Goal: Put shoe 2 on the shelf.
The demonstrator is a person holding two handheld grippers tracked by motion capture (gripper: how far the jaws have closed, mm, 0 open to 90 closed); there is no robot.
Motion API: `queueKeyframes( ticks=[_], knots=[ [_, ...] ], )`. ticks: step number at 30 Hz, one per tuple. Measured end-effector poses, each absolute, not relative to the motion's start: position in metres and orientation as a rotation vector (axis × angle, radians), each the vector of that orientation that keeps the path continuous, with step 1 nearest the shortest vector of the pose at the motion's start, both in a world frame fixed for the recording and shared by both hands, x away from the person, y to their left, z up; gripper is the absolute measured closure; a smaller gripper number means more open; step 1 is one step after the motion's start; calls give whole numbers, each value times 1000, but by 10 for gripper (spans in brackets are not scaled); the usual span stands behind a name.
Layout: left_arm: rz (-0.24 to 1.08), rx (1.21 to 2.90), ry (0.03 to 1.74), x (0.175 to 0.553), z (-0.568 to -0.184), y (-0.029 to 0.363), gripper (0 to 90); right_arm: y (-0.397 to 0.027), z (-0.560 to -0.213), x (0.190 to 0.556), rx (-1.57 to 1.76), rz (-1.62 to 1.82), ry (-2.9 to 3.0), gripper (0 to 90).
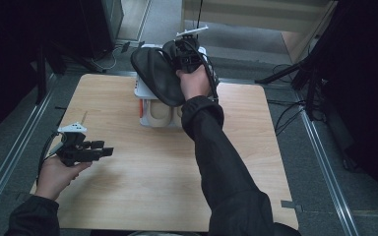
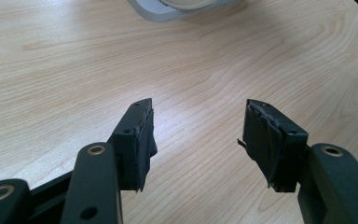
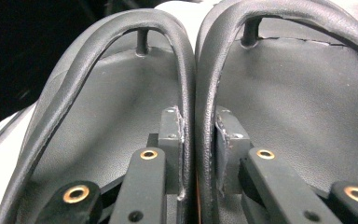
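1. In the right gripper view, the right gripper (image 3: 198, 140) has its two jaws pressed in from either side on two black straps that lie side by side. These are the inner straps of a pair of black sandals (image 3: 279, 93), so the gripper is clenched on the sandals.
2. Each strap arches up to a toe post set in the black footbed behind it.
3. In the high view the right gripper (image 1: 186, 55) holds the black sandals (image 1: 157, 73) in the air above the far end of a white rack (image 1: 139, 91). Their soles tilt toward the camera.
4. The white rack stands at the far middle of the wooden table (image 1: 152, 187). A pair of pale beige shoes (image 1: 160, 114) sits in its near end.
5. The left gripper (image 2: 198, 140) has its jaws spread wide with nothing between them; bare wood shows in the gap.
6. In the high view the left gripper (image 1: 109, 150) is well to the near left of the rack, low over the table, with its jaws pointing right.
7. A corner of the rack shows at the top of the left gripper view.
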State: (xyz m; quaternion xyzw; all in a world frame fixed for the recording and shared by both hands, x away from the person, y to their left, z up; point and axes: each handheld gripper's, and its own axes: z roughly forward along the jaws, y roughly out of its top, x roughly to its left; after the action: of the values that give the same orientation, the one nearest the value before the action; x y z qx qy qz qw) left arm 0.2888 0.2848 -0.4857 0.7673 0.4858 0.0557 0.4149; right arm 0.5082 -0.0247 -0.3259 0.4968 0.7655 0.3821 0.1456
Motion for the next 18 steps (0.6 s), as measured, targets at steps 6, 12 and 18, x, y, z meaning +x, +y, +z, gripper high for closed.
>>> queueKeyframes(
  ticks=[6, 12, 18],
  knots=[
    [133, 1934, 1207, 291, -486, 280, 438, -21, -331, 517, 1546, 1117, 2098, 764],
    [135, 1963, 1191, 293, -487, 275, 439, -16, -337, 526, 1649, 1082, 1998, 761],
    [132, 1971, 1184, 295, -487, 271, 439, -5, -339, 527, 1700, 1073, 1912, 760]
  ],
)
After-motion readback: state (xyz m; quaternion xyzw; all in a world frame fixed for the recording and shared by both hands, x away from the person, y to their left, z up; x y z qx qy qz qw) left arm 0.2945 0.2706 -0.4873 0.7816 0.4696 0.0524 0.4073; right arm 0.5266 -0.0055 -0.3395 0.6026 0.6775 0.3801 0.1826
